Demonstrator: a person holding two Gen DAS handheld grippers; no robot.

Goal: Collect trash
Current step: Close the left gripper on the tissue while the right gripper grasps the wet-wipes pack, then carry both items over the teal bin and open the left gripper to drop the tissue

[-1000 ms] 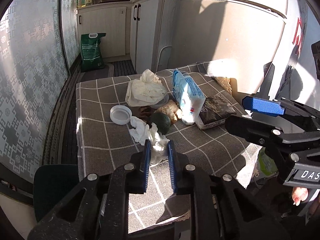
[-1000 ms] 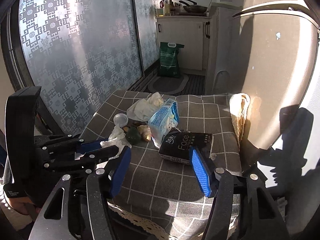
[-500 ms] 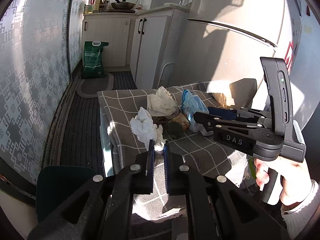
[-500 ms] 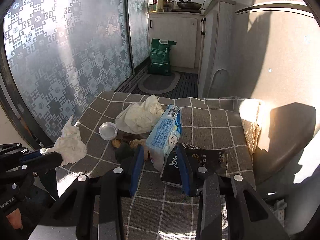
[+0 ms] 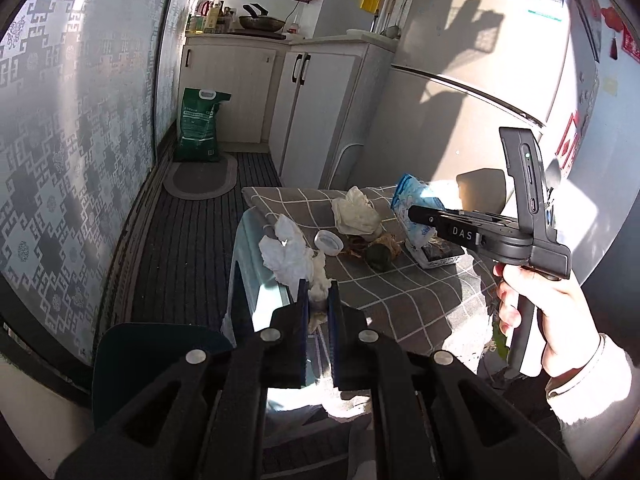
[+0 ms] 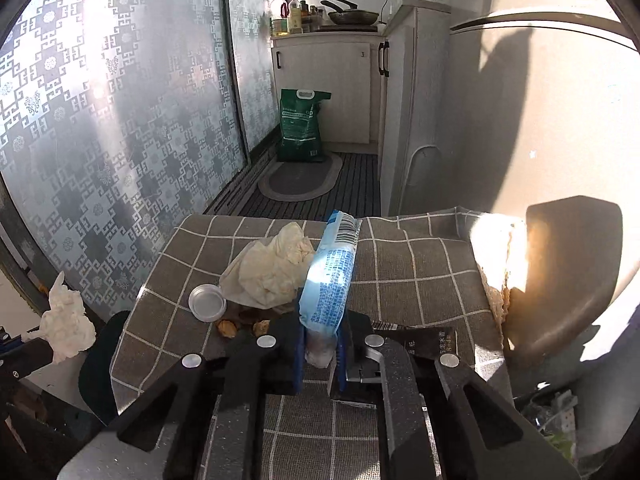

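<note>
Left hand-held gripper (image 5: pixel 318 300) pinches a tissue (image 5: pixel 290 254) beside the bench (image 5: pixel 400 284). Right hand-held gripper (image 6: pixel 320 354), jaws just closing, now clamps the blue packet (image 6: pixel 330 276). Next, probably: carry both to a bin, unseen here.

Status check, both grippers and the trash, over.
Left gripper shut on tissue, off the table. Right gripper just closed on blue packet. Nothing blocking.

Home kitchen: fridge (image 5: pixel 480 60), cabinets (image 6: pixel 332 84), pan (image 6: pixel 354 16).

Table under grey checked cloth (image 6: pixel 420 264): white lid (image 6: pixel 207 303), cream crumpled bag (image 6: pixel 272 272), black tissue pack (image 6: pixel 430 346), food scraps (image 6: pixel 226 327).
</note>
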